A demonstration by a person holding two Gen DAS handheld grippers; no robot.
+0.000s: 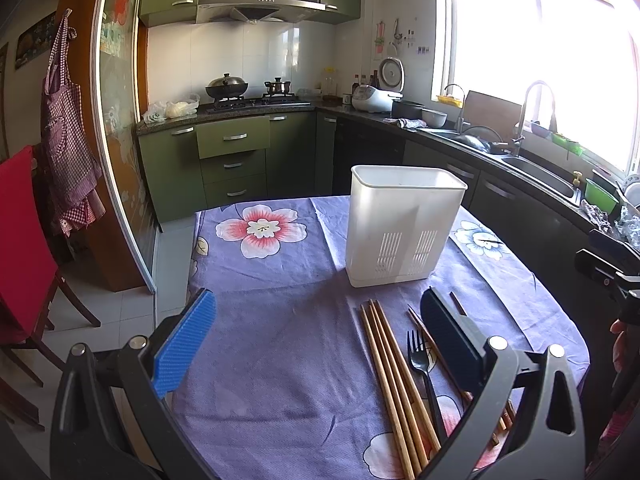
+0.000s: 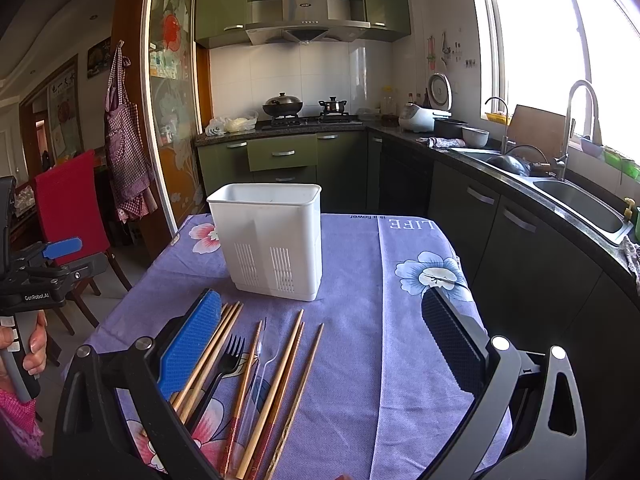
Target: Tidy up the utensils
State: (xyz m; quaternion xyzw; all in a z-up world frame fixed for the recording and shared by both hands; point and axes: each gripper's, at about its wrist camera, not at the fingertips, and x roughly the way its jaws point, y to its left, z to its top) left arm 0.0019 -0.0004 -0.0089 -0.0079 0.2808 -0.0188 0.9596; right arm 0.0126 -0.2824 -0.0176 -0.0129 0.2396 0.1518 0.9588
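Observation:
A white plastic utensil holder (image 1: 404, 224) stands upright on the purple flowered tablecloth (image 1: 280, 320); it also shows in the right wrist view (image 2: 272, 240). Several wooden chopsticks (image 1: 394, 384) lie in front of it with a black plastic fork (image 1: 420, 364). In the right wrist view the chopsticks (image 2: 276, 392), the fork (image 2: 224, 368) and a clear plastic spoon (image 2: 260, 376) lie side by side. My left gripper (image 1: 320, 344) is open and empty, hovering left of the utensils. My right gripper (image 2: 324, 344) is open and empty above them.
The table stands in a kitchen with green cabinets (image 1: 236, 160). A counter with a sink (image 2: 580, 204) runs along the right. A red-covered chair (image 2: 72, 204) stands left of the table. The other handheld gripper (image 2: 36, 276) shows at the left edge.

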